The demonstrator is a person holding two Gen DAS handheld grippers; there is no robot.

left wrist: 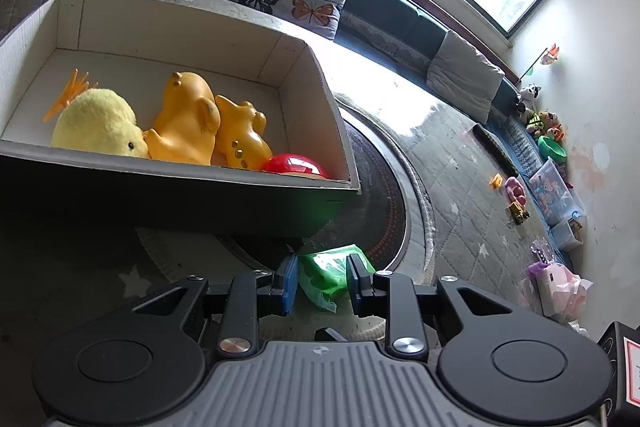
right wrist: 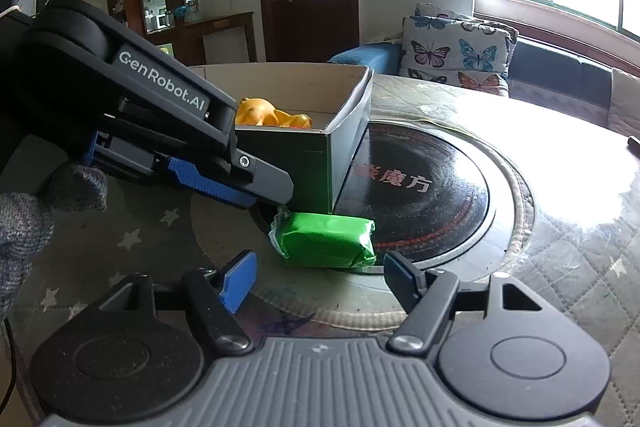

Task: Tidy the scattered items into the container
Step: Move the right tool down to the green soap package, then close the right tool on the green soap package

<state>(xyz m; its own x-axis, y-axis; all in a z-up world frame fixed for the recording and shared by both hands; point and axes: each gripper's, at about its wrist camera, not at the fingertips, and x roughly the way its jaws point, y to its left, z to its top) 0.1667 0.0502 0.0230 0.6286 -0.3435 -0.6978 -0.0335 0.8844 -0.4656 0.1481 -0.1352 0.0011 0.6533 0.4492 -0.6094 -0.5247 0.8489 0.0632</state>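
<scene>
The green packet [right wrist: 326, 241] lies on the desk [right wrist: 560, 259], tucked against the near corner of the cardboard box [right wrist: 320, 155], which already holds the yellow plush chick [left wrist: 98, 125], the orange toys [left wrist: 188, 123] and a red ball [left wrist: 294, 165]. Its long axis runs from nine to three o'clock as the right tool [right wrist: 320, 279] looks at it, so the packet lies broadside at twelve o'clock, just beyond that tool's fingertips. The right tool's jaws stand wide, wider than the packet is long, with nothing in them.

The left tool [left wrist: 322, 285] comes in from ten o'clock in the right view, and is the nearer one: its blue pads [left wrist: 286, 283] sit either side of the packet's end. They are part open, with a sliver of gap visible on each side, so I judge it straddles the packet without gripping. The box rim sits at eleven o'clock, above the packet, so I think the lift must clear that wall.
</scene>
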